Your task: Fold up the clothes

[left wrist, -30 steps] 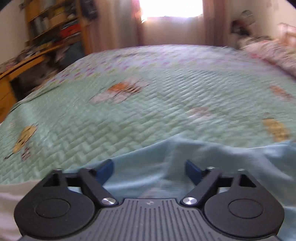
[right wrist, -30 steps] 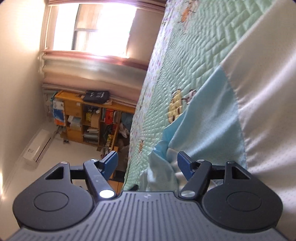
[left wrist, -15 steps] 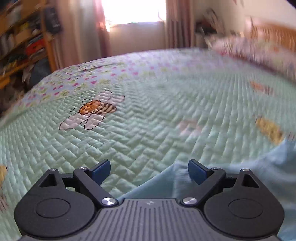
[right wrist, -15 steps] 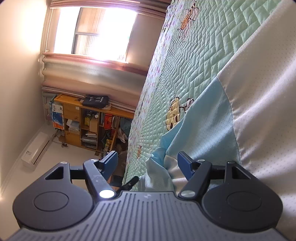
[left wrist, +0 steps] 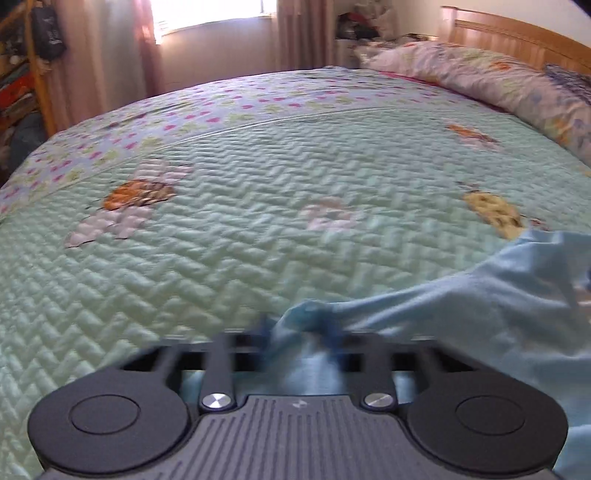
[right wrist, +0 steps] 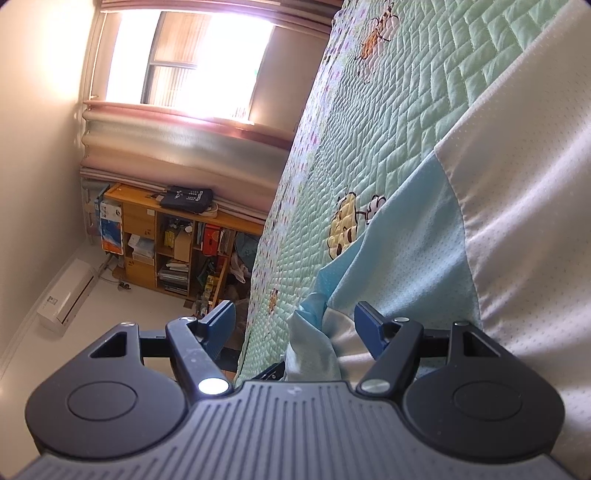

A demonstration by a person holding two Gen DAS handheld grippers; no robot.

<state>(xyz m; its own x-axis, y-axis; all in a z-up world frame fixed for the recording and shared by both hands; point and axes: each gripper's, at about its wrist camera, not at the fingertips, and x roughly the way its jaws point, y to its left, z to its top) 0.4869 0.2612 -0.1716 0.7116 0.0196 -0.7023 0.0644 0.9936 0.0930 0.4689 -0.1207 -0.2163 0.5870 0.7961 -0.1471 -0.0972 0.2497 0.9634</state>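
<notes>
The fingers of our left gripper (left wrist: pixel 301 328) have just been closing, and they now pinch a bunched edge of the light blue garment (left wrist: pixel 480 295) between them; they are blurred in the left wrist view, but the cloth clearly rises in a small peak where they meet. From that pinch the blue fabric stretches away to the right across the bed (left wrist: pixel 258 258), which is covered by a pale green quilt stitched in a zigzag pattern with cartoon bees and flowers. A floral pillow (left wrist: pixel 498 81) lies at the far right against a wooden headboard (left wrist: pixel 517 37), and a curtained window (left wrist: pixel 214 14) glows behind.

In our right wrist view, rolled onto its side, the fingers of our right gripper (right wrist: pixel 293 328) stand wide apart, gripping nothing. A crumpled fold of the same garment (right wrist: pixel 406 258) sits between them without touching either blue pad; beyond it the blue panel joins a white panel (right wrist: pixel 517 184) spread flat on the quilt. Past the bed's edge we see a cluttered wooden bookshelf (right wrist: pixel 166 240), an air conditioner (right wrist: pixel 66 295) on the wall, and the bright window.
</notes>
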